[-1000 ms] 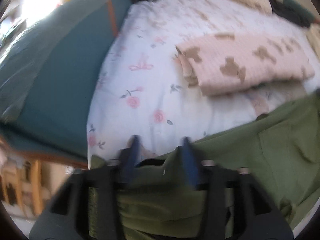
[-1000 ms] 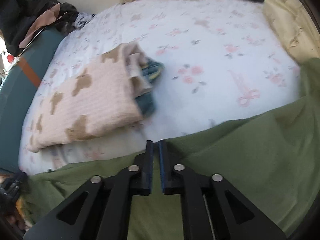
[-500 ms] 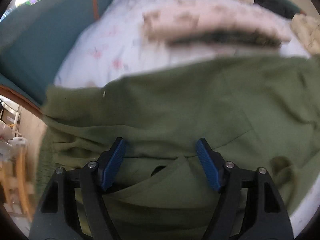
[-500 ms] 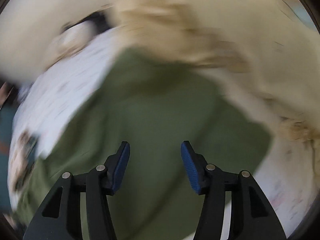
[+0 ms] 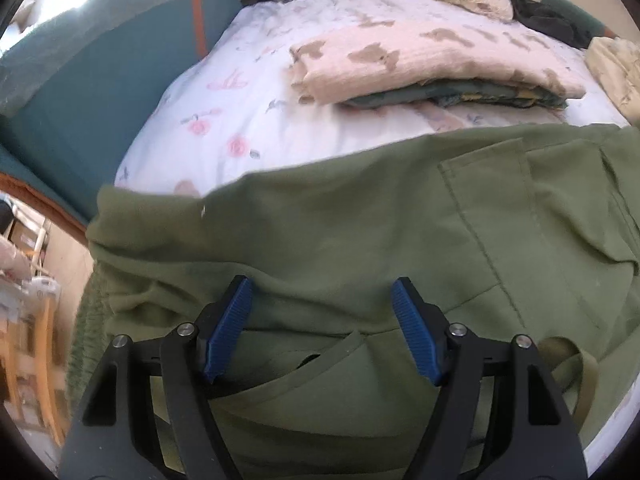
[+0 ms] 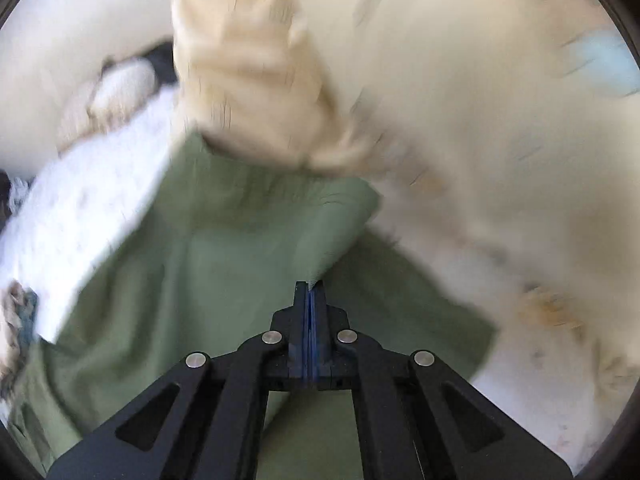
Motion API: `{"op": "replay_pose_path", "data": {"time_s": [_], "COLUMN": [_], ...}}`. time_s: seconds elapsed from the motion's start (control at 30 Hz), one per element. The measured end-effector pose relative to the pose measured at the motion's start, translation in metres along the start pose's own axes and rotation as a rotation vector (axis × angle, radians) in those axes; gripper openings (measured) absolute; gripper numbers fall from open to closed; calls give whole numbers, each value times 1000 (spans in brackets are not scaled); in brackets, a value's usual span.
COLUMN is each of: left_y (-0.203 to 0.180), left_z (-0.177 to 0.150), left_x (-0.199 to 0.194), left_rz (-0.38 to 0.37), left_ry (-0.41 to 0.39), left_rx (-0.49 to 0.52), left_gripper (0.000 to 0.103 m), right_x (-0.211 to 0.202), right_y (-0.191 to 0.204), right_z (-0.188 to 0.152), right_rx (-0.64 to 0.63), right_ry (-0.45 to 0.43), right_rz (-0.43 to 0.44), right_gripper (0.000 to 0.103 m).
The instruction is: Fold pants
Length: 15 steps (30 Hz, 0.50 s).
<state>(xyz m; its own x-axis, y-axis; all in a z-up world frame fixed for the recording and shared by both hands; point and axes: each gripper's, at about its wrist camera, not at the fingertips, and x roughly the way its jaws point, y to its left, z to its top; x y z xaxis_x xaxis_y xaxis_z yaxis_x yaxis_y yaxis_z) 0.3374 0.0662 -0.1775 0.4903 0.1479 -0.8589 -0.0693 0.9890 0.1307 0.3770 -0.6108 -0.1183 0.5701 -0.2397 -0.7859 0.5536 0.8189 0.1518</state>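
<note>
Olive-green pants (image 5: 360, 232) lie spread across the near part of a bed covered by a white floral sheet (image 5: 224, 128). In the left wrist view their far edge runs as a shallow arc from the bed's left corner toward the right; beyond it a band of bare sheet separates the pants from a folded pink blanket with brown patches (image 5: 432, 60), which rests on a folded dark green cloth (image 5: 460, 96). A stitched pocket panel (image 5: 520, 224) shows on the right part of the garment, and bunched folds gather at the lower left, near the bed's edge.

Left gripper (image 5: 322, 328): poised low over the pants, pointing toward the far side of the bed, its blue-padded fingers (image 5: 228, 328) set wide apart with nothing between them.

Right gripper (image 6: 311, 292): its fingers are pressed together on a raised fold of the pants (image 6: 240, 248), so that the cloth peaks up at the fingertips and drapes away to the left and forward. This view is motion-blurred.

Surroundings: a teal upholstered panel (image 5: 92, 92) borders the bed's left side. A cream fleecy blanket (image 6: 248, 80) is heaped against the far end of the pants in the right wrist view and fills the room beyond and to the right. Dark clothing (image 5: 548, 20) lies at the far right corner of the bed.
</note>
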Motion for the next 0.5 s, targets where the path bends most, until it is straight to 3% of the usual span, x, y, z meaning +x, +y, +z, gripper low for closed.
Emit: {"op": "replay_pose_path", "data": {"time_s": [0.07, 0.17, 0.23, 0.37, 0.5], "left_y": [3, 1, -1, 0, 0], "left_z": [0, -2, -5, -4, -4], "left_x": [0, 0, 1, -1, -19], "left_rz": [-16, -23, -11, -17, 1], "left_ry": [-6, 4, 14, 22, -31], "left_rx": [-15, 9, 25, 39, 33], "left_gripper": [68, 68, 69, 69, 69], "right_x": [-19, 0, 16, 37, 6], "right_y": [-21, -43, -48, -60, -44], "right_z": [-4, -23, -32, -45, -41], "right_rx": [46, 20, 26, 72, 11], "right_ry": [-28, 50, 117, 218, 122], "right_rz": [-19, -103, -104, -230, -269], "right_gripper": [0, 0, 0, 5, 8]}}
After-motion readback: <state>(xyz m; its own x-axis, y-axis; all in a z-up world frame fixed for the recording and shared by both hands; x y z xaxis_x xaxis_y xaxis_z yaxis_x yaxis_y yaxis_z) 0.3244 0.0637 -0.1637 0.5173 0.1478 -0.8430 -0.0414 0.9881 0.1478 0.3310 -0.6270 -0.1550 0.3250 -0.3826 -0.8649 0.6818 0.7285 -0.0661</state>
